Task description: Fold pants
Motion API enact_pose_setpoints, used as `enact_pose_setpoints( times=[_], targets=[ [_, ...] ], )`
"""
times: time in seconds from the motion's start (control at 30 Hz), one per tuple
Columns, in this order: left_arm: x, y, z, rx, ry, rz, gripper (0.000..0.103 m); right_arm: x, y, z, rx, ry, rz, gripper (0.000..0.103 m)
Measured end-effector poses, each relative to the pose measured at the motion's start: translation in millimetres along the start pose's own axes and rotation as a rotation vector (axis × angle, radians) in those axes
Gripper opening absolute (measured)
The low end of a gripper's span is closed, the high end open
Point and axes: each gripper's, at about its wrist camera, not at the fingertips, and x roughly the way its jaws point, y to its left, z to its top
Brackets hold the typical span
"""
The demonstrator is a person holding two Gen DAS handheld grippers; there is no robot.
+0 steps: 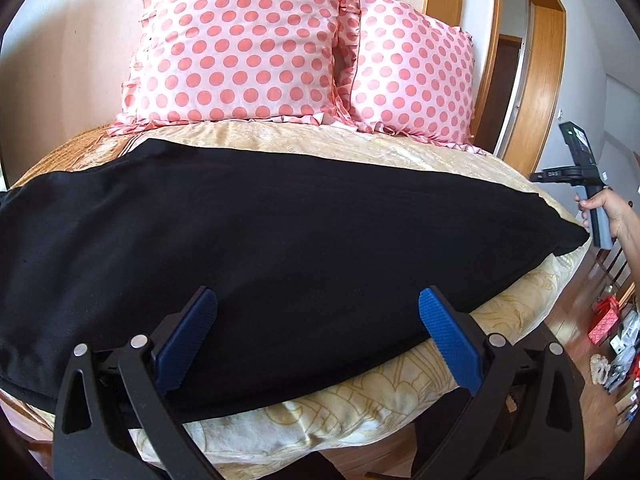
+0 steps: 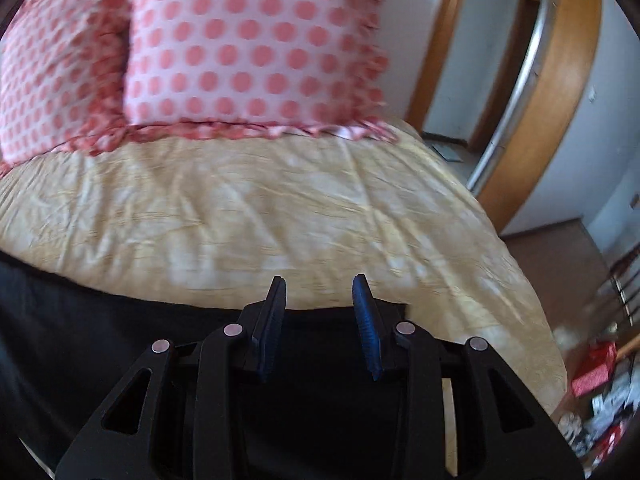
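Observation:
Black pants lie flat across the yellow bedspread, running left to right. My left gripper is wide open just above the pants' near edge, holding nothing. My right gripper is partly open and empty, hovering over the right end of the pants. The right gripper's body and the hand holding it show at the far right of the left wrist view, by the pants' right tip. The right wrist view is motion-blurred.
Two pink polka-dot pillows stand at the head of the bed. A wooden door frame is at the right. Red and white clutter lies on the floor right of the bed.

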Motion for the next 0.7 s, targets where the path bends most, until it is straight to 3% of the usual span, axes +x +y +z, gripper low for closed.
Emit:
enact_pose_setpoints(
  times=[0.1, 0.2, 0.47, 0.57, 0.6, 0.63, 0.67, 0.7],
  targets=[
    [2.2, -4.2, 0.0, 0.018, 0.003, 0.026, 0.101, 16.4, -34.0, -6.2, 0.087, 0.041, 0.040, 0.036],
    [2.2, -4.1, -0.1, 0.019, 0.007, 0.034, 0.101, 21.4, -38.6, -15.3, 0.117, 0.048, 0.097, 0.036],
    [4.1, -5.9, 1.4, 0.037, 0.020, 0.056, 0.101, 21.2, -32.8, -35.1, 0.119, 0.044, 0.115, 0.043],
    [5.0, -6.8, 1.8, 0.042, 0.022, 0.062, 0.101, 22.9, -34.3, -38.7, 0.109, 0.033, 0.062, 0.061],
    [5.2, -6.8, 1.8, 0.043, 0.023, 0.063, 0.101, 22.4, -35.0, -40.3, 0.103, 0.022, 0.061, 0.061],
    [5.3, -6.9, 2.1, 0.043, 0.024, 0.064, 0.101, 21.8, -34.3, -41.9, 0.095, 0.009, 0.072, 0.059],
    [5.1, -6.9, 2.2, 0.044, 0.024, 0.064, 0.101, 20.5, -33.1, -43.2, 0.088, -0.008, 0.096, 0.042],
    [5.2, -6.9, 2.4, 0.046, 0.024, 0.066, 0.101, 19.1, -31.4, -43.9, 0.081, -0.019, 0.107, 0.033]
  ],
)
